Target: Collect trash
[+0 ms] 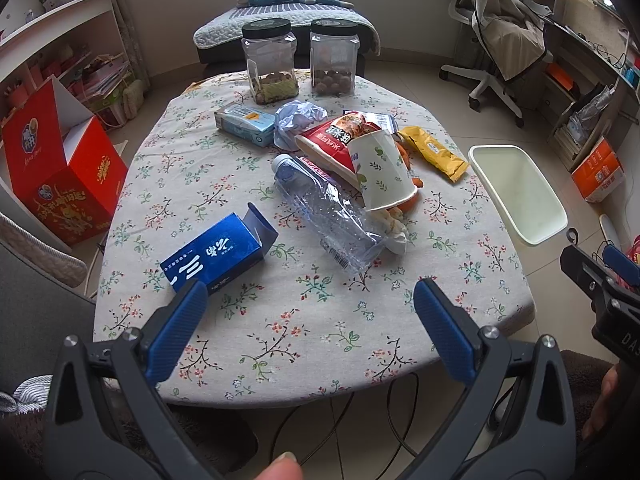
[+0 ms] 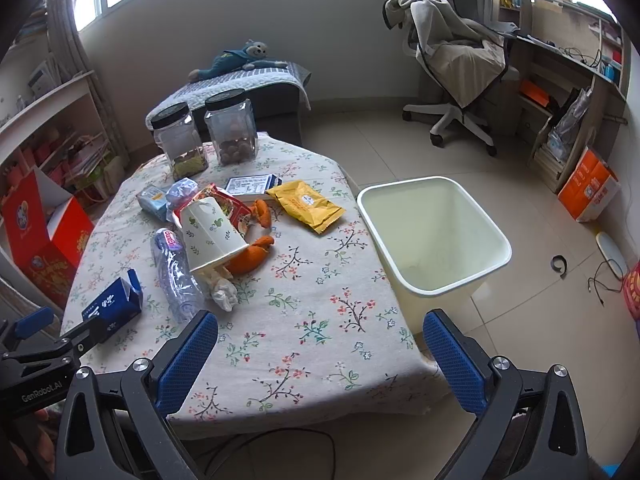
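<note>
Trash lies on a floral-cloth table (image 1: pixel 304 332): a blue carton (image 1: pixel 218 250) (image 2: pixel 114 304), a crushed clear bottle (image 1: pixel 324 212) (image 2: pixel 176 272), a tipped paper cup (image 1: pixel 380 170) (image 2: pixel 212 232), a red snack bag (image 1: pixel 340 136), a yellow packet (image 1: pixel 434 152) (image 2: pixel 306 204), orange peel (image 2: pixel 254 258), a crumpled tissue (image 2: pixel 224 292) and a pale blue box (image 1: pixel 244 122). A cream bin (image 1: pixel 518 192) (image 2: pixel 432 236) stands on the floor right of the table. My left gripper (image 1: pixel 310 300) is open above the near table edge. My right gripper (image 2: pixel 320 334) is open near the table's right corner.
Two clear jars with black lids (image 1: pixel 270 60) (image 1: pixel 334 56) stand at the table's far end. A red box (image 1: pixel 60 176) is on the floor at left. An office chair (image 2: pixel 456 72) and desk are far right. Cables hang under the table's near edge.
</note>
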